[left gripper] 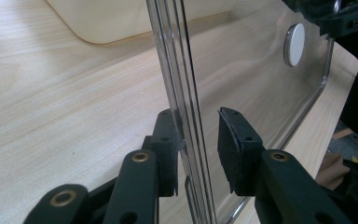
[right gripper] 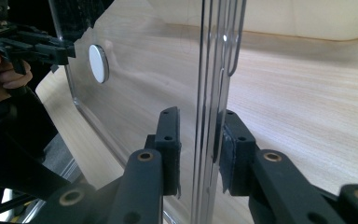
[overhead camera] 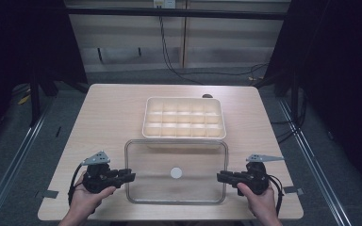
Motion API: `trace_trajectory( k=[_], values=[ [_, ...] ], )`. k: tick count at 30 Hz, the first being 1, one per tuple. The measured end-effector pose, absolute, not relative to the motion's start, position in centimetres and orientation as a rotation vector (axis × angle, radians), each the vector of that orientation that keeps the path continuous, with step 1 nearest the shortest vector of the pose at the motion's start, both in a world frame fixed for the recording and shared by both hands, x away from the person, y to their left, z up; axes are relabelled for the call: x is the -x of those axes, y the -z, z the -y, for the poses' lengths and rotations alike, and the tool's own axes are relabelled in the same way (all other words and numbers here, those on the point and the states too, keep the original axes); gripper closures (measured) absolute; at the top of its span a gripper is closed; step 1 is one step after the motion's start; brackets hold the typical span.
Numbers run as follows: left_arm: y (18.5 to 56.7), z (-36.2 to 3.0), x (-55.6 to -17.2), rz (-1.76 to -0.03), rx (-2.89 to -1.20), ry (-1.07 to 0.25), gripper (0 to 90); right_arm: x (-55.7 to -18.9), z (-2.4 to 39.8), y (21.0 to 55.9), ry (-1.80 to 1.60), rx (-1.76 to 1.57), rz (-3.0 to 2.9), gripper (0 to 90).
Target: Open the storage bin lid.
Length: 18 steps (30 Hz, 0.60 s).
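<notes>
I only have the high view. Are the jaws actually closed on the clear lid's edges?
Observer: Left gripper: the clear lid edge sits between its jaws, touching one pad; a gap shows at the other.
Operator: Right one?
Observer: Right gripper straddles the opposite edge with slivers of gap on both sides, so not clamped.
Operator: Is that white dot a hole?
Observer: No, the white disc stands proud of the lid, like a knob.

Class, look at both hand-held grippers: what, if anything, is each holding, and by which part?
Neither clearly holds anything yet. The left hand-held gripper and right hand-held gripper each straddle an opposite side edge of the clear lid, jaws open, with gaps visible.
</notes>
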<state>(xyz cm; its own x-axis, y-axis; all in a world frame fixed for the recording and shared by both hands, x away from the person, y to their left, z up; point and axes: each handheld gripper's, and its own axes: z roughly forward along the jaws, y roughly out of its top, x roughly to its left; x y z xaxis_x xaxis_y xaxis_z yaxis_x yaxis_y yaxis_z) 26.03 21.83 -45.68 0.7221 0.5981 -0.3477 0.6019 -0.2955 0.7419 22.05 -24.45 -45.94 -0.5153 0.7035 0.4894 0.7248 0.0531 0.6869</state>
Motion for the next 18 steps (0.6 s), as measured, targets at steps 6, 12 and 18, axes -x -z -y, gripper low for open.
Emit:
trace_trajectory(
  k=[6, 12, 18],
  values=[
    [45.8, -21.1, -26.0, -0.892, -2.029, -0.048, 64.9, -22.3, 24.3, 46.5, 1.462, 1.566, 2.303, 69.1],
    [46.3, -20.8, -26.4, -0.899, -2.034, -0.014, 63.2, -22.6, 24.3, 46.8, 1.450, 1.588, 2.309, 66.9],
    [46.9, -20.6, -26.9, -0.881, -2.058, 0.026, 59.5, -23.0, 24.0, 47.3, 1.404, 1.614, 2.325, 61.7]
  ],
)
